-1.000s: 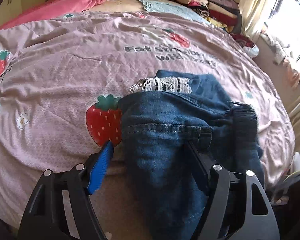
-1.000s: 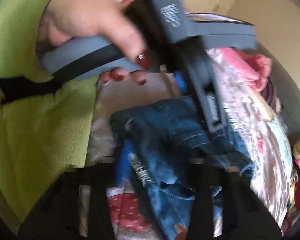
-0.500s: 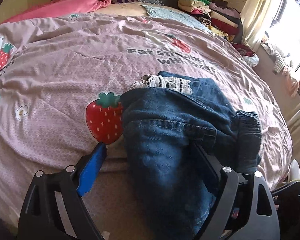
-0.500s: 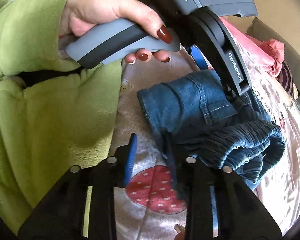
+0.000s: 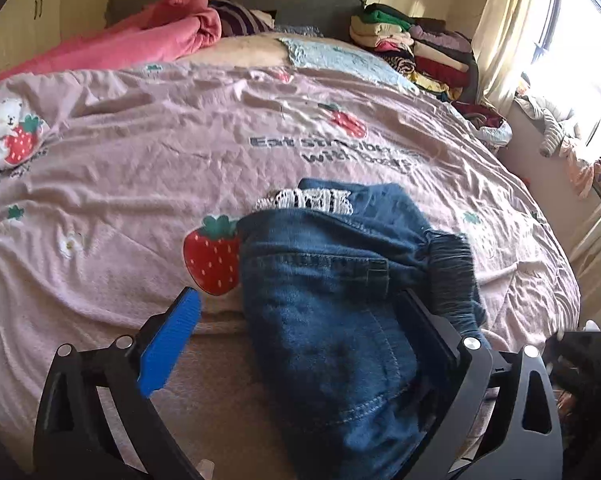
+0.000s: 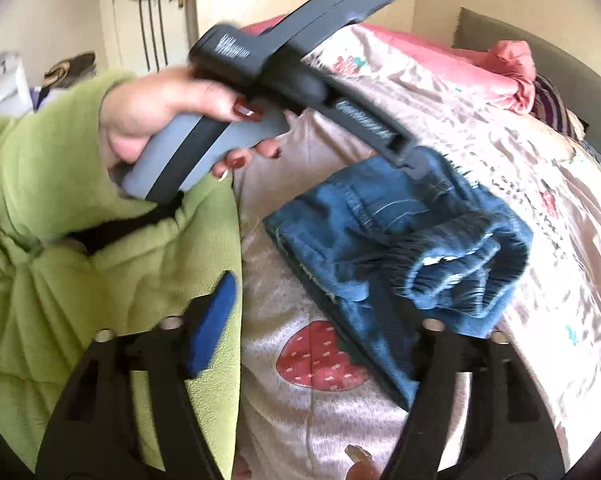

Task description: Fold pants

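Blue denim pants (image 5: 332,280) lie folded in a bundle on the pink strawberry bedspread (image 5: 140,168) near the bed's front edge; a white lace trim (image 5: 304,200) shows at their far side. My left gripper (image 5: 300,320) is open, its jaws standing wide either side of the bundle's near end. In the right wrist view the pants (image 6: 400,240) lie ahead with the dark elastic waistband (image 6: 460,276) on the right. My right gripper (image 6: 304,312) is open and empty just before the pants. The left gripper's body (image 6: 300,80), held in a hand, hangs over the pants.
A pink blanket (image 5: 140,36) and a stack of folded clothes (image 5: 412,44) lie at the bed's head. A window and curtain (image 5: 512,32) are on the right. The person's green sleeve (image 6: 80,240) fills the left of the right wrist view.
Both grippers have opened wider and drawn back a little from the pants. The right gripper let go of the denim edge. The bundle stays on the bed.
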A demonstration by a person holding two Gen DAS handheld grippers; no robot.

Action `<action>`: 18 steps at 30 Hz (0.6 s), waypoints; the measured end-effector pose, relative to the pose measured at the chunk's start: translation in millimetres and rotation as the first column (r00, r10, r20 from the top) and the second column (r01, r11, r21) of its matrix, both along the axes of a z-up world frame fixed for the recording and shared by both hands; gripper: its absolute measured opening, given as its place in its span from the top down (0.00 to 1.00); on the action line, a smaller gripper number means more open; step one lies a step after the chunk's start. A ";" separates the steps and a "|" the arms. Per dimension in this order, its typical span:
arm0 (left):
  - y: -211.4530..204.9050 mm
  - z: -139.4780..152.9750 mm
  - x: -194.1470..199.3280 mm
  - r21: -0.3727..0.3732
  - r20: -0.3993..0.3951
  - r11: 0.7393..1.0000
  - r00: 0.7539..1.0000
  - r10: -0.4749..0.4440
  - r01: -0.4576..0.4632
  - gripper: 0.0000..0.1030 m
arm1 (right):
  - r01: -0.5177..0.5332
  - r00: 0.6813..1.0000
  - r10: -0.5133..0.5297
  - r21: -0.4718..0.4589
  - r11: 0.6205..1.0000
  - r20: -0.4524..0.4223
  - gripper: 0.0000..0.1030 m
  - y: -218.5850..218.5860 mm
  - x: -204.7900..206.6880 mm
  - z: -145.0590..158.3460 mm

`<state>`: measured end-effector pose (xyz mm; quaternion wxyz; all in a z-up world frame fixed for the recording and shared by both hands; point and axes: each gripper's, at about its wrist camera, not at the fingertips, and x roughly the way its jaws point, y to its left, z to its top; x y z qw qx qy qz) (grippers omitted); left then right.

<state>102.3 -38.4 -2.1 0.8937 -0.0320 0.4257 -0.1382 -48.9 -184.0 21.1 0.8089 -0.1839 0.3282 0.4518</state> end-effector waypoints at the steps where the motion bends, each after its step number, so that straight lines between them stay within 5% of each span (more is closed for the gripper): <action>1: -0.1 2.3 -1.2 0.000 0.003 1.000 1.000 -0.002 0.002 0.05 | 0.010 1.000 -0.010 0.008 1.000 0.002 0.32 -2.4 1.3 2.9; 18: 6.4 33.6 -27.1 0.043 0.089 0.999 0.996 0.026 -0.030 0.04 | 0.193 0.975 -0.205 0.133 0.972 0.087 0.13 -36.9 33.6 42.5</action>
